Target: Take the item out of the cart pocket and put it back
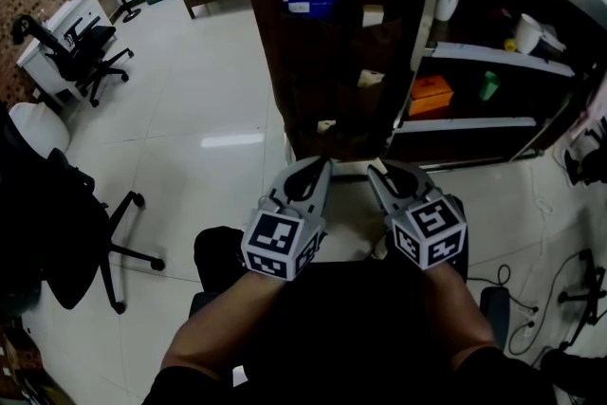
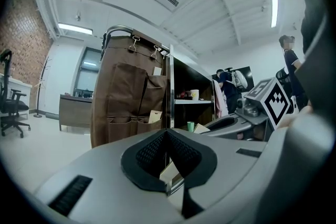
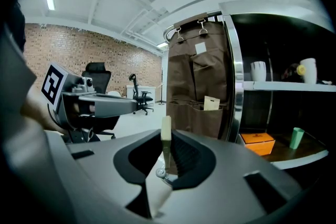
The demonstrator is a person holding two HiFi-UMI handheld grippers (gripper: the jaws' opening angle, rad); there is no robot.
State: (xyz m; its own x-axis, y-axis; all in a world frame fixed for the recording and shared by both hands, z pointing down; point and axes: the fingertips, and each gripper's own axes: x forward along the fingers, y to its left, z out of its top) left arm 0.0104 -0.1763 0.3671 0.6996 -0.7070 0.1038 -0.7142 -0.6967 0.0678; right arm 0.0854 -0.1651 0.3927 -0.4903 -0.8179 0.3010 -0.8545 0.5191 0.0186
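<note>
A thin cream card (image 3: 166, 127) is clamped edge-on in the right gripper (image 1: 377, 170), the left gripper (image 2: 167, 132) is closed on nothing, both held before the cart's pocket panel (image 1: 332, 52).

Head view steeply down; gripper views level, forward; all share cart (image 1: 322, 52).

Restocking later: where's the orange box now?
Head view, right: the orange box sits on a cart shelf, between the brown pocket organizer and the green cup.
</note>
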